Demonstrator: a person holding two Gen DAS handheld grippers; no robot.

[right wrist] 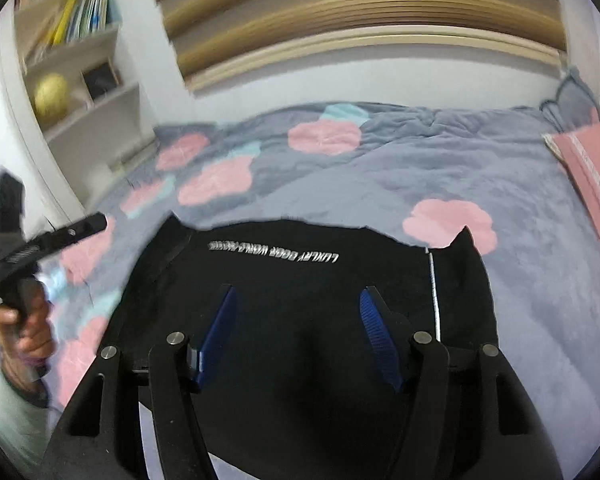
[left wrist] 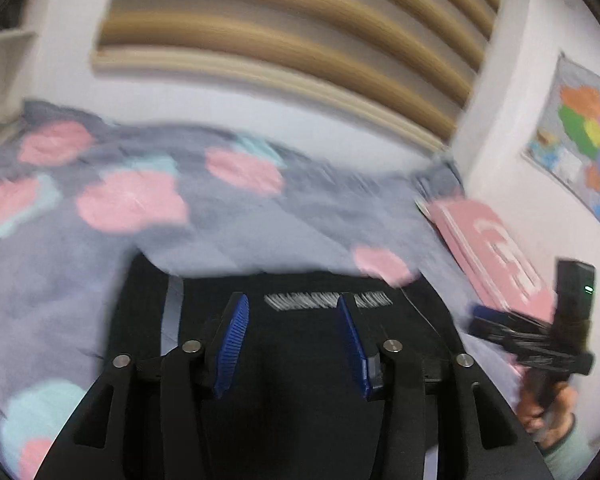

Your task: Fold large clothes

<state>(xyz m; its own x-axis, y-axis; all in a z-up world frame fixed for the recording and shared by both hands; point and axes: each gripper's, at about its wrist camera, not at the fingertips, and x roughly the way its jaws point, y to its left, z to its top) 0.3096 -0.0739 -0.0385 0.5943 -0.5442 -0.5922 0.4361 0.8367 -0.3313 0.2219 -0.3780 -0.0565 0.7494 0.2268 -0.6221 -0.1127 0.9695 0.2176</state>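
Note:
A black garment (left wrist: 292, 380) with a line of white lettering (right wrist: 272, 254) lies spread flat on the bed, its far edge straight. My left gripper (left wrist: 291, 300) hovers over it, blue pads apart, nothing between them. My right gripper (right wrist: 298, 290) is over the same garment, jaws wide and empty. In the left wrist view the right gripper (left wrist: 500, 320) shows at the right edge, held by a hand (left wrist: 548, 408). In the right wrist view the left gripper (right wrist: 72, 232) appears blurred at the left, also in a hand (right wrist: 32, 332).
The bed has a grey-blue cover (right wrist: 380, 168) with pink and teal flower patches. A folded pink item (right wrist: 588, 168) lies at its right side. A striped headboard (right wrist: 360, 12) stands behind, a bookshelf (right wrist: 76, 60) to the left, a coloured map (left wrist: 588, 140) on the right wall.

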